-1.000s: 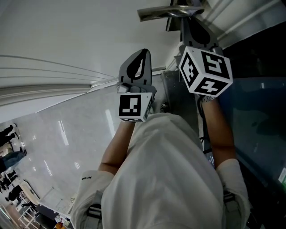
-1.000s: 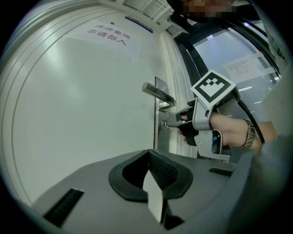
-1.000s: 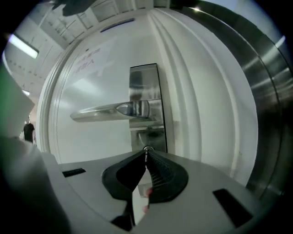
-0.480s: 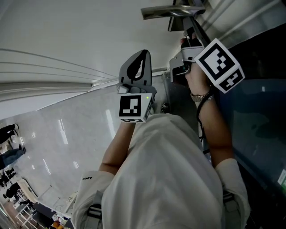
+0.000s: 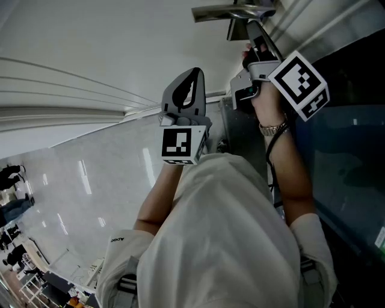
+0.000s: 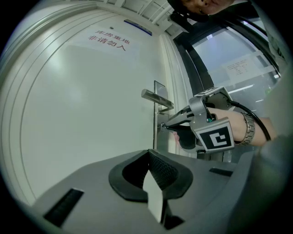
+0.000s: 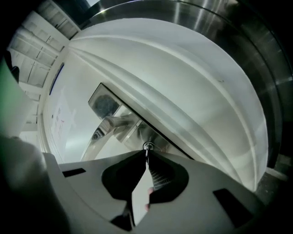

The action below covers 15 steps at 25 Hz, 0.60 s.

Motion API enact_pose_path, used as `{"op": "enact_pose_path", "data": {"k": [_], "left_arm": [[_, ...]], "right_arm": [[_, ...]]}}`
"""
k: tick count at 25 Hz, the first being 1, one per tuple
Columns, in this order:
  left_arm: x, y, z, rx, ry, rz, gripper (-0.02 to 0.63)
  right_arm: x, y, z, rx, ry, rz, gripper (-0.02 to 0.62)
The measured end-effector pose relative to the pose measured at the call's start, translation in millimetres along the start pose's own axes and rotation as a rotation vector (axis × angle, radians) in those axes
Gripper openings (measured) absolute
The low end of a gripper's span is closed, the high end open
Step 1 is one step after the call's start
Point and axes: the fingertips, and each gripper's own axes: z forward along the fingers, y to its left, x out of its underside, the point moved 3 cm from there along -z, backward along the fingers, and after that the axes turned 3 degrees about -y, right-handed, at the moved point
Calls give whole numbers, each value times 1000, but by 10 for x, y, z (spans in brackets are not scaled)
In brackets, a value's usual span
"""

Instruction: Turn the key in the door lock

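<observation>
The white door [image 6: 87, 105] carries a metal lever handle [image 6: 157, 99] with the lock [image 7: 148, 146] just under it. My right gripper [image 7: 146, 154] is shut on the thin key [image 7: 146, 157], which is in the lock cylinder. In the left gripper view the right gripper [image 6: 165, 124] reaches to the lock from the right, rolled onto its side. In the head view the right gripper [image 5: 251, 29] points at the door below the handle [image 5: 234, 11], and the key is hidden. My left gripper [image 5: 183, 90] hangs level to the left of it, off the door, jaws together and empty.
A steel lock plate [image 7: 132, 132] backs the handle. A printed sign [image 6: 109, 40] is stuck high on the door. Dark glass panels [image 5: 349, 150] stand right of the door frame. Far below at the lower left, a shiny floor [image 5: 72, 198] with small figures shows.
The right gripper has rolled about its own axis at the lock, so its marker cube swung over to the right. The left gripper has stayed put.
</observation>
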Motion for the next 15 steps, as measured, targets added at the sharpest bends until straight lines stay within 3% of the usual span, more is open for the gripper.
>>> {"op": "enact_pose_path", "data": {"k": [6, 9, 15], "left_arm": [[-22, -47, -39, 12, -3, 6, 6], [-11, -81, -94, 20, -4, 7, 6], [-22, -148, -116, 34, -6, 12, 6]], "right_arm": [[149, 17, -123, -4, 52, -210, 15], [215, 51, -214, -32, 70, -372, 91], [262, 81, -296, -7, 100, -737, 120]]}}
